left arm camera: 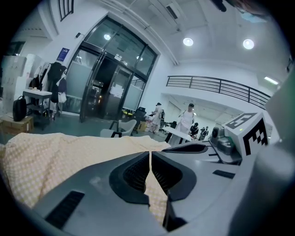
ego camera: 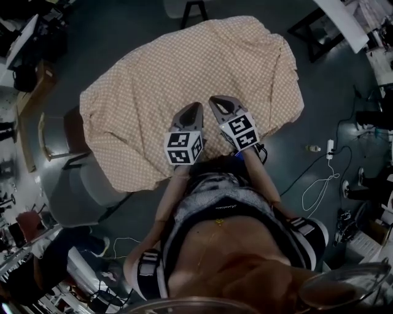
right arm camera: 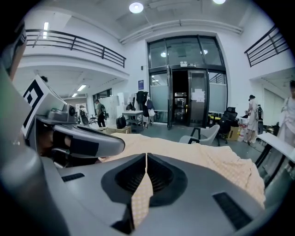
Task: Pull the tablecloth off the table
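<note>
A beige checked tablecloth (ego camera: 184, 80) lies spread over the table and hangs down its sides. Both grippers sit side by side at its near edge. My left gripper (ego camera: 195, 105) is shut on the tablecloth (left arm camera: 55, 156); a fold of it runs down between the closed jaws (left arm camera: 150, 159). My right gripper (ego camera: 216, 99) is also shut on the cloth (right arm camera: 207, 159), with a strip of it pinched between the jaws (right arm camera: 145, 163) and hanging toward the camera. The table under the cloth is hidden.
Chairs (ego camera: 92, 184) stand at the table's left and a stool (ego camera: 193, 9) at its far end. A white cable and power strip (ego camera: 328, 162) lie on the dark floor to the right. People and desks (left arm camera: 184, 122) stand far back by the glass doors (right arm camera: 184, 99).
</note>
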